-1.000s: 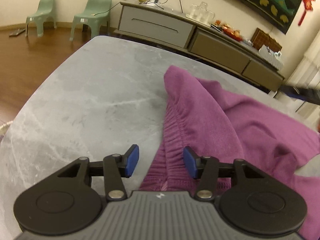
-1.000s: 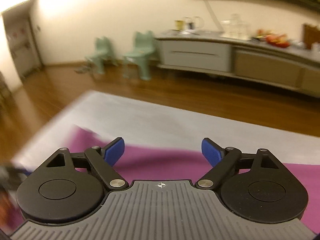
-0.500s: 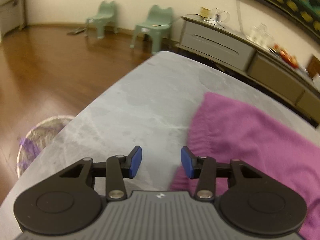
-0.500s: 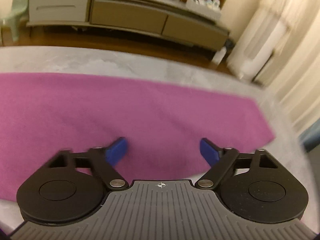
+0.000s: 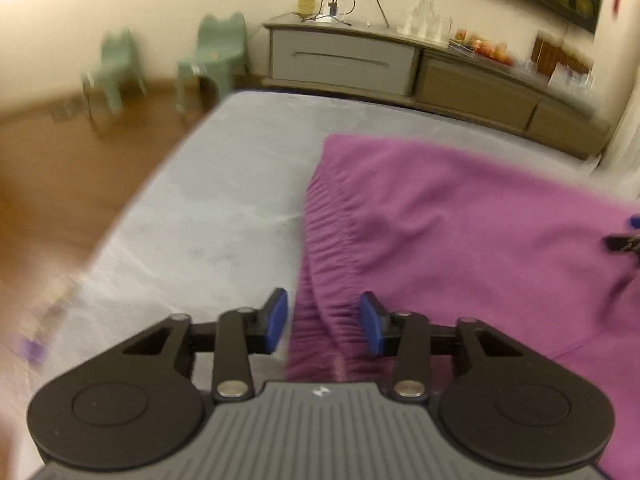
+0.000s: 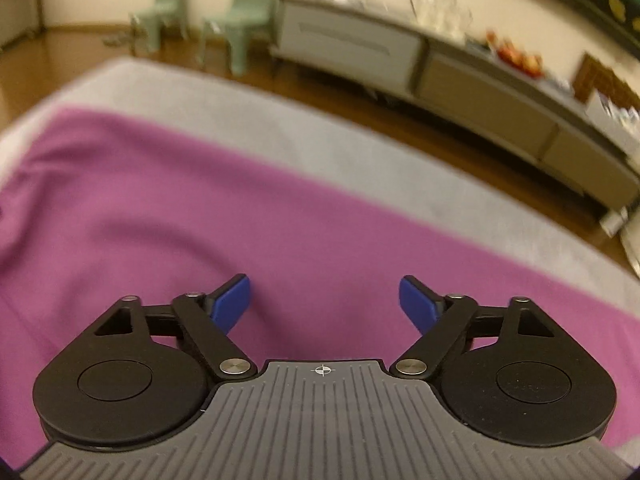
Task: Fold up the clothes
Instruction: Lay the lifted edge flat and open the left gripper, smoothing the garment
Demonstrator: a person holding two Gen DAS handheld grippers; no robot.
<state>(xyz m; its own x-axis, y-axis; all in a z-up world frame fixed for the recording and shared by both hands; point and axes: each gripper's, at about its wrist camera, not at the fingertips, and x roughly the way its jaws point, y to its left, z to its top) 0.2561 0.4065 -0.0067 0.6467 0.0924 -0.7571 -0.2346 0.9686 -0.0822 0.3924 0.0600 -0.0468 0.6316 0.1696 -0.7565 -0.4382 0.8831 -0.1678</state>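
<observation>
Risk comes first from your left gripper (image 5: 323, 322): its blue pads stand apart at a narrow gap, holding nothing, and the gathered waistband (image 5: 328, 240) of the purple garment (image 5: 460, 216) runs just between them. If you close now, I think you can catch only the top layer of this edge, because two layers seem to lie there one over the other, and then the fold will come out uneven. You can also pinch too near the corner, so the cloth slips out when you lift

Your right gripper (image 6: 325, 300) is spread wide and empty, and it hangs over the flat middle of the same garment (image 6: 280, 216), not over an edge. Closing there would only bunch the cloth into a ridge. Both views are blurred, so I cannot tell how high the pads are above the fabric

Farther out, the garment lies spread across the grey table (image 5: 224, 208), with its waistband end toward your left side. Its far edge runs near the table border (image 6: 400, 168), so a strong pull may drag it off
</observation>
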